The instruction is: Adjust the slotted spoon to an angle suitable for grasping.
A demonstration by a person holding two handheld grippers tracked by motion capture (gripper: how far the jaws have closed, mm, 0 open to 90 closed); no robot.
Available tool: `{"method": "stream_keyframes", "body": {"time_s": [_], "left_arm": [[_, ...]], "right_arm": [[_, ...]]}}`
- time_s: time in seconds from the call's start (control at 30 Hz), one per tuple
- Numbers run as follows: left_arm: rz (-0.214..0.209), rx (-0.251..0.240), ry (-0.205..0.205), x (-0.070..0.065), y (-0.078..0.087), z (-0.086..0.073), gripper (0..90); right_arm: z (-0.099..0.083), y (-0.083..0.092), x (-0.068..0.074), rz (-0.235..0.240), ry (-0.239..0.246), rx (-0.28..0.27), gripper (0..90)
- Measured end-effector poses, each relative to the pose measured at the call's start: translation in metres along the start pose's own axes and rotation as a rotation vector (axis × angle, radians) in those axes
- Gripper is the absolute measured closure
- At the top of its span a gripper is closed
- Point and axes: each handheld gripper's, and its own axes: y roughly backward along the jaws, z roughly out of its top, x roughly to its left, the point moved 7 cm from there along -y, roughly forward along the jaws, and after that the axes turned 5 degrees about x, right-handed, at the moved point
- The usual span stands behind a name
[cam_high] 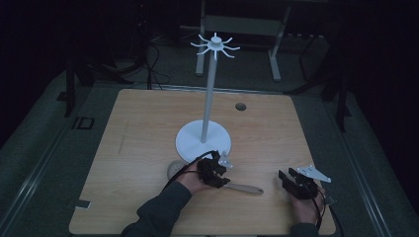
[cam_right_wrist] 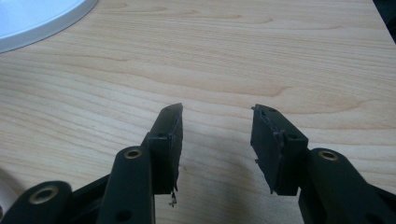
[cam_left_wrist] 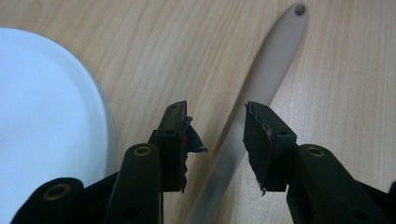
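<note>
A pale utensil lies flat on the wooden table [cam_high: 148,123], its round head [cam_high: 175,169] at the left and its long handle [cam_high: 244,188] running right. My left gripper [cam_high: 220,177] hovers low over that handle. In the left gripper view the handle [cam_left_wrist: 275,60], with a hole at its tip, passes between the jaws of my left gripper [cam_left_wrist: 217,112], and the pads stand apart from it. My right gripper [cam_high: 286,177] rests near the table's front right. It is open in the right gripper view [cam_right_wrist: 215,109], with bare wood between its jaws.
A white stand [cam_high: 210,89] with a ring of hooks [cam_high: 215,45] on top rises from a round base [cam_high: 197,143] at mid-table, just behind the left gripper. The base edge [cam_left_wrist: 46,116] lies close to the left jaw and shows far off [cam_right_wrist: 37,14]. A small hole [cam_high: 240,106] marks the far side.
</note>
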Motion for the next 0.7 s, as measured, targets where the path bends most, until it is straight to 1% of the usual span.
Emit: {"method": "stream_keyframes", "body": {"time_s": [0.1, 0.23, 0.27, 0.3, 0.4, 0.43, 0.47, 0.5, 0.7], "left_arm": [[-0.019, 0.024, -0.014, -0.004, -0.006, 0.0, 62.1], [-0.027, 0.03, -0.022, -0.007, -0.009, 0.0, 63.3], [-0.033, 0.05, -0.037, -0.009, -0.012, 0.0, 63.3], [-0.037, 0.061, -0.043, -0.01, -0.013, 0.0, 65.1], [-0.051, 0.077, -0.053, -0.013, -0.018, 0.0, 65.2], [-0.051, 0.077, -0.053, -0.013, -0.018, 0.0, 65.2], [-0.054, 0.092, -0.059, -0.016, -0.023, 0.0, 64.5], [-0.055, 0.095, -0.059, -0.016, -0.024, 0.0, 63.7], [-0.038, 0.107, -0.075, -0.017, -0.025, 0.001, 63.6]], "right_arm": [[0.0, 0.0, -0.001, 0.0, -0.003, 0.002, 53.0], [0.0, 0.0, -0.001, 0.0, -0.005, 0.002, 53.1], [0.0, 0.0, -0.001, 0.0, -0.004, 0.001, 53.0], [0.0, 0.0, -0.001, -0.001, -0.001, 0.002, 52.9], [-0.001, 0.0, -0.001, -0.001, 0.0, 0.002, 52.8], [-0.001, 0.0, -0.001, -0.001, 0.0, 0.002, 52.8], [-0.001, 0.0, -0.001, -0.001, -0.002, 0.003, 52.7], [-0.001, 0.0, -0.001, -0.001, -0.001, 0.002, 52.7], [-0.001, 0.001, -0.001, 0.002, -0.003, 0.003, 52.2]]}}
